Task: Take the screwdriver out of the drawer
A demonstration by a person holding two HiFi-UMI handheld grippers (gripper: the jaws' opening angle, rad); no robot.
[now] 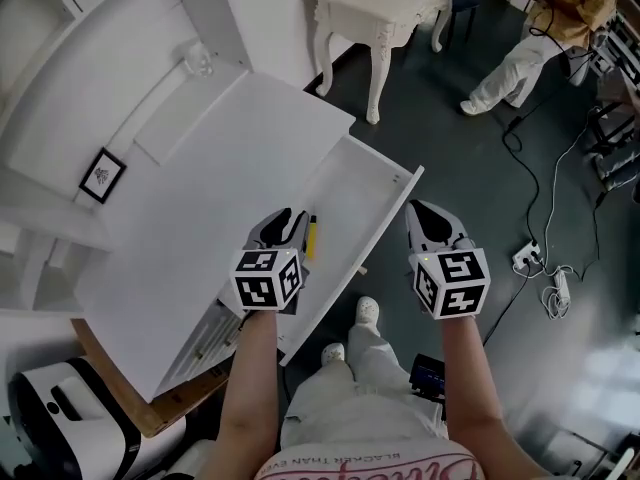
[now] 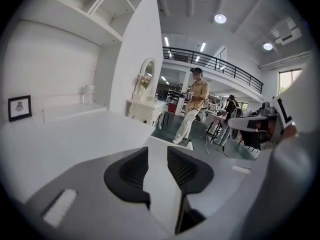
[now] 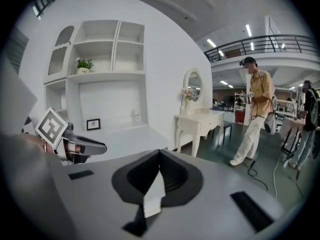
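In the head view the white drawer (image 1: 375,193) stands pulled out from under the white desk top (image 1: 210,208). A screwdriver (image 1: 311,238) with a yellow handle lies inside it near the desk's edge. My left gripper (image 1: 289,218) hovers just left of the screwdriver, over the desk edge. In the left gripper view the left gripper (image 2: 157,151) has its jaws apart with nothing between them. My right gripper (image 1: 428,215) hangs beyond the drawer's right end, above the floor. In the right gripper view the right gripper (image 3: 159,153) has its jaw tips together and empty.
A small framed picture (image 1: 103,175) and a glass piece (image 1: 197,60) stand at the desk's back. Beyond are a white dressing table (image 1: 380,13) and a standing person (image 1: 540,28). Cables and a power strip (image 1: 528,258) lie on the dark floor at right.
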